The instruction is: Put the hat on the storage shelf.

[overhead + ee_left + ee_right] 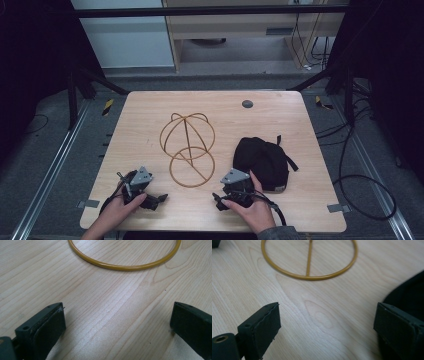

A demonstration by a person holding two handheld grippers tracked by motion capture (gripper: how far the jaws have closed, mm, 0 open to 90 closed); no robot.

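Both sets of fingers stand wide apart and hold nothing. The right gripper [235, 187] rests low on the tabletop [280, 112], touching or just beside the black cap [262, 160], probably staged for a grasp. The left gripper [137, 187] faces the base ring of the gold wire stand [189, 150], which stands upright at centre, likely positioned to receive the cap.

wire stand [187, 148]: golden yellow, glossy
cap [261, 161]: plain black, just right of the right gripper [235, 186]
table [150, 110]: pale wood, streaked grain
left gripper [138, 184]: black, grey plate on top
right gripper: black, grey plate on top
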